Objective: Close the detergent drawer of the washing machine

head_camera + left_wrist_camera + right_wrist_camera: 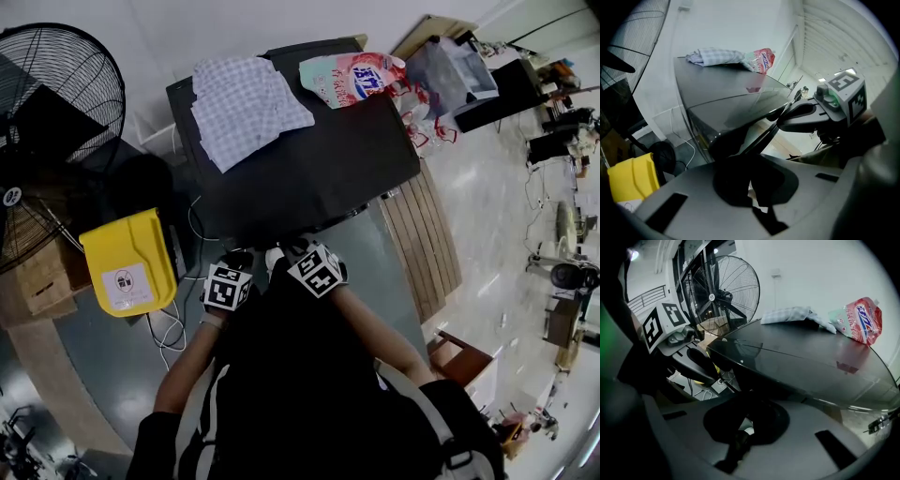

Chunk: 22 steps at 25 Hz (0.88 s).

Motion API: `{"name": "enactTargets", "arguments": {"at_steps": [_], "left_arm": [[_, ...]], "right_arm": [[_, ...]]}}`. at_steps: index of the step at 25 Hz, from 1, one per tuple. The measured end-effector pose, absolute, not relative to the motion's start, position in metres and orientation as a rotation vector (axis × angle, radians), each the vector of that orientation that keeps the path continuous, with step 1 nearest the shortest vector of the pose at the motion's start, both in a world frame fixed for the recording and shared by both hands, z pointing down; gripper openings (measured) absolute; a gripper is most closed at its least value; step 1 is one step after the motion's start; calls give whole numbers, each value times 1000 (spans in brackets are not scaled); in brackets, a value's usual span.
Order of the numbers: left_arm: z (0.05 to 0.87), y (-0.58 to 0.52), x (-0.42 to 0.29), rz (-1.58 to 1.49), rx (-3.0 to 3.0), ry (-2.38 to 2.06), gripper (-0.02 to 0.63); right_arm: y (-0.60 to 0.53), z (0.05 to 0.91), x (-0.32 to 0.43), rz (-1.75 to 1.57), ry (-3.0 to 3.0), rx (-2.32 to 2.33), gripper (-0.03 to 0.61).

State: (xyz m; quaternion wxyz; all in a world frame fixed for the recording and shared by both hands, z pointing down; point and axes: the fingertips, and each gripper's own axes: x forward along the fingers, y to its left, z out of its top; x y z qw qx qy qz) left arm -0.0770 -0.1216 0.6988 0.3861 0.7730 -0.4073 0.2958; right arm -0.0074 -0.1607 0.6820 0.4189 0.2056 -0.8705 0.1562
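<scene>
Left gripper [232, 267] and right gripper [291, 255] sat clenched, empty, at washing machine [309, 159] front edge. Drawer hidden; a blind push risked slipping off.

Head view looks down; both gripper views face the washing machine [309, 159].

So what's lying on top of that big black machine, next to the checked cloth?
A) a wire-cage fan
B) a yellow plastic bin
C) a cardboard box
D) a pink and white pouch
D: the pink and white printed pouch lies on the black machine top beside the crumpled checked cloth, while the yellow plastic bin and the black wire-cage fan are off to its side, not on it.
</scene>
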Motion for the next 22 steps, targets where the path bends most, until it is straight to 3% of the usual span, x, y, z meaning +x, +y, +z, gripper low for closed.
{"name": "enactTargets", "arguments": {"at_steps": [12,22], "left_arm": [[678,-118,-87,701,2014,-1104,11],[611,-110,-104,517,2097,-1158,10]], "right_arm": [[-157,662,-2,545,-2249,638,15],[-145,592,-10,676,-2406,689,15]]}}
